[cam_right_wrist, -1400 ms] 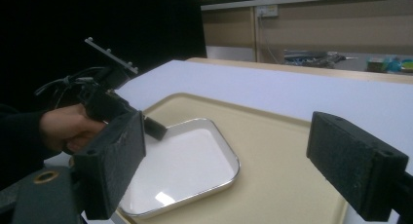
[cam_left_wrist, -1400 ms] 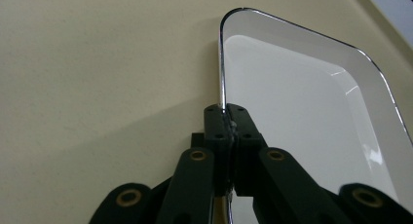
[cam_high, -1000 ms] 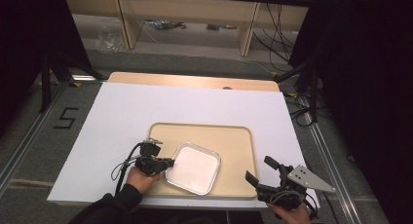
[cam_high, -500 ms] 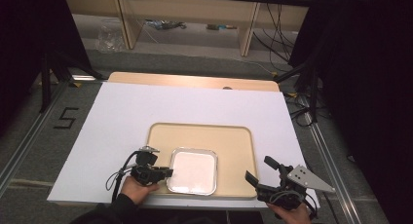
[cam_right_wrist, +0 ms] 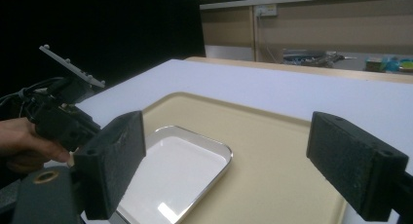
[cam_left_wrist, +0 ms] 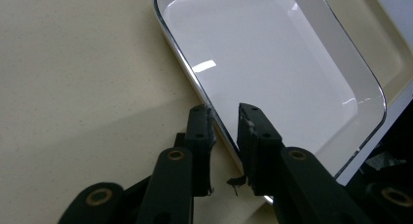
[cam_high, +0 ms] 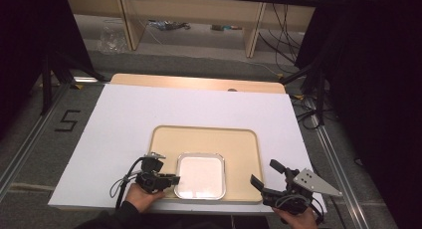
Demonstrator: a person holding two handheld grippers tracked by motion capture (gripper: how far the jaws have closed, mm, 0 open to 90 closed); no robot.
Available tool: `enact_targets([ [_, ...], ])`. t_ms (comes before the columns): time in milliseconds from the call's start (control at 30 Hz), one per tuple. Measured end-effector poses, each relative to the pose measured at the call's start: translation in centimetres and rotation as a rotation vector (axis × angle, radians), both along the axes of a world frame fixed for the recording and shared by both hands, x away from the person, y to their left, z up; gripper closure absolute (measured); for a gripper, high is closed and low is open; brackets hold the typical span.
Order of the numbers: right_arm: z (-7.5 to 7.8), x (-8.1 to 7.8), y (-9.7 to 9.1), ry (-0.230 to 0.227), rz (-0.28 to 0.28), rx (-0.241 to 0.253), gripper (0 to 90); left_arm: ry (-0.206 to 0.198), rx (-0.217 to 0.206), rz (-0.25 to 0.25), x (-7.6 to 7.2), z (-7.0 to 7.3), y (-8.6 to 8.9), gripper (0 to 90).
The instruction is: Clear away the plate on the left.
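the shallow white metal dish (cam_high: 200, 176) already lies on the beige plastic tray (cam_high: 239, 139), and the left gripper (cam_left_wrist: 225, 118) has just been opening off its rim, while the right gripper (cam_high: 265, 175) waits wide open.

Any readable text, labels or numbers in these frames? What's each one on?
"5": black tape mark on the grey floor left of the table.
Nothing readable on the white dish, the beige tray or either hand-held gripper.
Items on the far shelf are too blurred to read.

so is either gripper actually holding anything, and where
Nothing firmly: the left gripper, jaws just opening, straddles the white dish's near rim without pressing it. The right gripper is open, empty.
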State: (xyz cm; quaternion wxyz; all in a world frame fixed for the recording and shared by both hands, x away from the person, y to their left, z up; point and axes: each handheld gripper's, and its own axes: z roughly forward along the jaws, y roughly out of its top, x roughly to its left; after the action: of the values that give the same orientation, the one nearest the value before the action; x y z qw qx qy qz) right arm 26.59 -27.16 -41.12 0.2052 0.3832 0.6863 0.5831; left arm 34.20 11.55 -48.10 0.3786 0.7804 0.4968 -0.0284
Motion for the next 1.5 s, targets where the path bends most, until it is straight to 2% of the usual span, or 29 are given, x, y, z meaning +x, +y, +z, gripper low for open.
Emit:
enact_targets([
  [67,0.1,0.0,-0.1,-0.011,-0.003,-0.008,15.1,0.002,0.003,-0.016,0.0,0.0,-0.1,74.6],
  [100,0.0,-0.1,0.1,0.015,0.002,0.014,15.2,-0.003,0.006,-0.011,-0.1,0.1,-0.2,74.4],
  [200,0.0,0.0,-0.1,-0.013,-0.006,-0.015,15.2,-0.004,-0.007,-0.005,-0.2,0.0,-0.6,74.5],
  [267,0.1,-0.1,0.1,0.027,0.002,0.01,15.2,-0.006,0.007,-0.027,-0.2,0.1,-0.6,74.3],
  [300,0.0,0.0,0.0,-0.002,0.003,0.012,15.2,-0.008,0.011,-0.033,-0.2,0.1,-0.7,74.2],
  [400,0.1,0.0,-0.1,-0.01,-0.001,-0.007,15.1,-0.009,0.003,-0.024,-0.1,0.0,-0.8,73.3],
  [467,0.0,0.0,0.1,0.005,0.003,0.012,15.2,-0.032,-0.034,-0.016,-0.3,0.4,-0.5,68.2],
  [533,0.0,0.0,0.0,0.005,0.002,-0.001,15.2,-0.044,-0.04,-0.02,-0.2,0.7,-0.2,60.8],
  [567,0.0,-0.1,0.1,0.023,0.002,0.015,15.2,-0.068,-0.037,-0.002,-0.2,1.1,-0.1,60.8],
  [633,0.0,-0.1,0.1,0.026,0.004,0.016,15.2,-0.097,-0.026,0.01,-0.3,1.6,0.2,49.0],
  [667,0.0,0.0,0.0,0.005,0.002,-0.001,15.2,-0.128,-0.045,0.025,-0.4,1.9,0.3,42.6],
  [700,0.1,-0.1,0.1,0.029,0.001,0.011,15.1,-0.146,-0.053,0.034,-0.5,2.1,0.4,40.0],
  [767,0.0,0.0,-0.1,-0.013,-0.008,-0.018,15.1,-0.206,-0.049,0.037,-0.8,2.7,0.6,34.2],
  [800,0.0,0.1,0.0,-0.009,-0.003,-0.004,15.2,-0.248,-0.061,0.052,-1.0,3.0,0.6,32.2],
  [833,-0.1,0.0,0.1,0.0,-0.001,0.011,15.1,-0.248,-0.061,0.052,-1.0,3.0,0.6,29.2],
  [867,0.0,-0.1,0.1,0.028,0.003,0.017,15.2,-0.29,-0.066,0.06,-1.3,3.4,0.8,26.4],
  [900,0.0,0.0,0.0,0.001,-0.005,-0.001,15.1,-0.307,-0.074,0.065,-1.4,3.6,0.9,24.7],
  [933,0.0,-0.1,0.1,0.028,0.005,0.019,15.1,-0.322,-0.08,0.073,-1.5,3.8,1.1,23.0],
  [1000,0.0,0.0,0.0,0.007,0.0,-0.002,15.2,-0.331,-0.091,0.083,-1.7,4.0,1.4,19.4],
  [1033,0.0,-0.1,0.1,0.027,0.006,0.018,15.2,-0.339,-0.101,0.086,-1.7,4.0,1.6,18.1],
  [1067,0.1,-0.1,0.0,0.015,-0.009,-0.007,15.2,-0.347,-0.103,0.094,-1.8,4.1,1.6,16.4],
  [1133,0.0,-0.1,0.1,0.027,0.001,0.018,15.2,-0.353,-0.107,0.09,-1.8,4.2,1.8,15.2],
  [1167,-0.1,0.0,0.1,0.002,0.0,0.011,15.2,-0.362,-0.124,0.079,-1.9,4.3,2.0,15.1],
  [1233,0.0,-0.1,0.1,0.019,0.001,0.018,15.1,-0.388,-0.122,0.07,-1.9,4.3,2.2,15.0],
  [1300,-0.1,0.0,0.1,0.004,0.002,0.014,15.1,-0.404,-0.113,0.074,-2.0,4.4,2.4,15.0],
  [1367,0.0,0.0,0.0,0.01,0.0,0.004,15.1,-0.406,-0.123,0.077,-2.0,4.4,2.6,15.0],
  [1400,0.0,-0.1,0.1,0.02,0.005,0.029,15.2,-0.412,-0.112,0.074,-2.0,4.5,2.6,15.0],
  [1467,0.0,-0.1,0.1,0.018,0.006,0.031,15.1,-0.412,-0.111,0.078,-2.1,4.5,2.7,15.0],
  [1500,-0.1,0.0,0.1,0.006,-0.001,0.014,15.2,-0.41,-0.11,0.074,-2.1,4.4,2.8,15.1],
])
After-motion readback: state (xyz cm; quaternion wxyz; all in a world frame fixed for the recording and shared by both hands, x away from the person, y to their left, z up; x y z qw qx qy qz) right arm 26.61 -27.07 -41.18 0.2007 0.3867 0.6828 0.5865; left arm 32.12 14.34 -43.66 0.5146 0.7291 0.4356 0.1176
